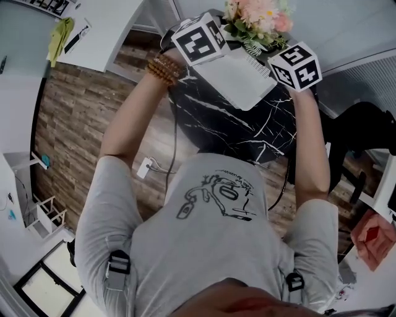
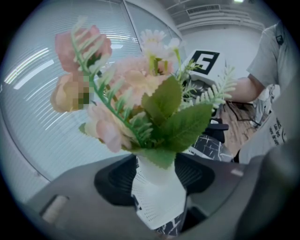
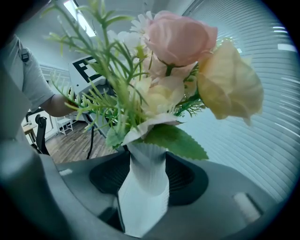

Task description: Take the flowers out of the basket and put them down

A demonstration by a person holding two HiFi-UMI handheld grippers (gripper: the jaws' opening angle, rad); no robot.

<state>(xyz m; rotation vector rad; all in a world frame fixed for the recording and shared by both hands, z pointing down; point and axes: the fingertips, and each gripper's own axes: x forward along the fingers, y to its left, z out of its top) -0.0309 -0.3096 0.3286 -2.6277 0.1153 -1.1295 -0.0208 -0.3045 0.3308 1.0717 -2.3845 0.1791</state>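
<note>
- Where the head view looks down past the person's grey shirt [image 1: 210, 235], a wood-plank floor [image 1: 80, 111] fills most of the ground, with a round black marble-patterned table [image 1: 235, 124] directly ahead.
- Window blinds [image 2: 56, 70] form the backdrop in both gripper views.
- A white perforated holder [image 1: 238, 77] lies over the far part of the table in the head view, broad toward the person and narrow at its far end. Contact with the tabletop cannot be determined.
- The flowers [image 1: 258, 17], pink and cream blooms with green leaves and fern sprigs, rise from the narrow top of that holder, beyond the table's far edge as seen from above.
- Left gripper [image 2: 155, 182]: jaws well apart but closed onto the holder's narrow neck [image 2: 157, 192], the dark pads [image 2: 115, 180] bearing on it from either side, the flowers [image 2: 140, 103] standing straight above.
- Right gripper [image 3: 143, 180]: jaws at a moderate spread, likewise clamped on the same neck [image 3: 143, 192] from the opposite side, blooms [image 3: 178, 61] overhead.
- The two marker cubes, left [image 1: 199, 38] and right [image 1: 296, 65], flank the holder.
- A bead bracelet [image 1: 164, 68] sits on the left wrist.
</note>
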